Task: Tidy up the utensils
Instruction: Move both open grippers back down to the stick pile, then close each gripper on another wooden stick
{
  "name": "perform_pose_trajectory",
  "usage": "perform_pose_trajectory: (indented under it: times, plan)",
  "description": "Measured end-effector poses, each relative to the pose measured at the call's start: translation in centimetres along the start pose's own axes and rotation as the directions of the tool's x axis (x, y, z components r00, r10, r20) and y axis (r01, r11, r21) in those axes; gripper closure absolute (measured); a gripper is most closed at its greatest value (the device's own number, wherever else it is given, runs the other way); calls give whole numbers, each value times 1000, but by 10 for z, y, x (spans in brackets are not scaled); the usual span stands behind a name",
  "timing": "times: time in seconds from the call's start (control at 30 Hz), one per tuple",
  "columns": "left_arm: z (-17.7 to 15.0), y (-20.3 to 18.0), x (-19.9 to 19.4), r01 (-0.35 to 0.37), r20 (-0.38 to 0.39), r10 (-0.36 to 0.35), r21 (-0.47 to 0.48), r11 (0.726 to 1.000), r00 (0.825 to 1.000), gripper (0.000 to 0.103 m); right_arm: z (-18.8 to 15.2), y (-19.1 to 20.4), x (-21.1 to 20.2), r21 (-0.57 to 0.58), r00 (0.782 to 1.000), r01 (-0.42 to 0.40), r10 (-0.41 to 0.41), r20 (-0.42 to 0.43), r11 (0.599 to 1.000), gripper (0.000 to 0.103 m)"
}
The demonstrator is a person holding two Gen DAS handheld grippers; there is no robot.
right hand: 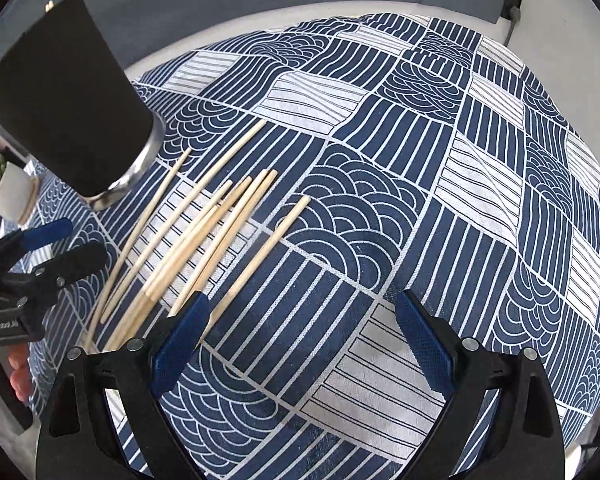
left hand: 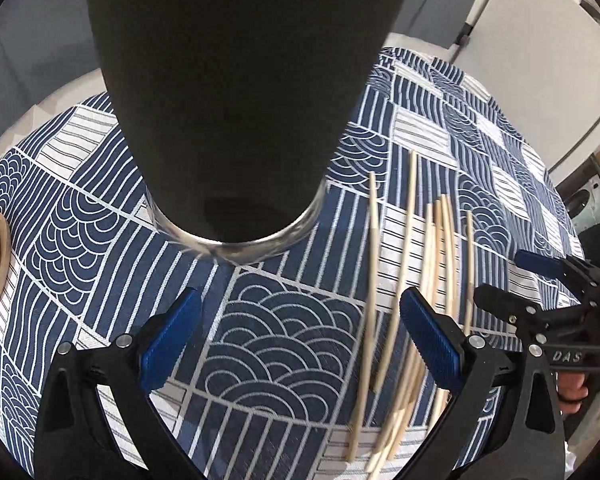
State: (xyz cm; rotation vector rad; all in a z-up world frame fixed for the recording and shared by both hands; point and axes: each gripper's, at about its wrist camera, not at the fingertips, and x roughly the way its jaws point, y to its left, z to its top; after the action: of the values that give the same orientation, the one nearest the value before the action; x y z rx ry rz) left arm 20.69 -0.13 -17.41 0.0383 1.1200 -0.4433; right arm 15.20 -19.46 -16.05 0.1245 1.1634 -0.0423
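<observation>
The chopsticks are spread loose on the patterned surface, just beside the dark holder. One stick is best pinched mid-length (singly, not in a bundle). The holder's contents cannot be told. Left gripper and right gripper are spread wide, empty.

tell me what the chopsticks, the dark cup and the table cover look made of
Chopsticks: pale, matte, plain tan sticks, likely bamboo or light wood.
Dark cup: a matte black body with a shiny, reflective silver band at the base, so probably metal with a dark coating or sleeve.
Table cover: woven fabric, with visible weave texture under the printed navy and white pattern.
</observation>
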Motion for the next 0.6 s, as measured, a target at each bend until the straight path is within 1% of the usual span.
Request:
perform_pose_trajectory:
  times: [0.07,0.17,0.33,0.4,0.5,0.6]
  plan:
    - [2,-1,2,-5,2,5,19,1000,1000,6,1,-1,2,3,1000,0,0,-3,1000,13]
    - [5,-6,6,-22,-6,23,44,999,1000,6,1,4,3,-7,999,35,-35,1,999,13]
    - [9,-16,14,-85,-19,87,85,993,996,6,-5,8,3,-29,997,72,-72,8,997,12]
    - [10,-18,17,-114,-28,117,87,990,993,6,-6,6,4,-8,997,81,-81,3,997,8]
    - [15,-27,25,-169,-45,175,108,980,984,5,-5,4,4,13,996,87,-87,-12,996,8]
    - [20,-31,29,-176,-51,182,93,980,982,4,-4,4,5,17,996,91,-90,-16,996,8]
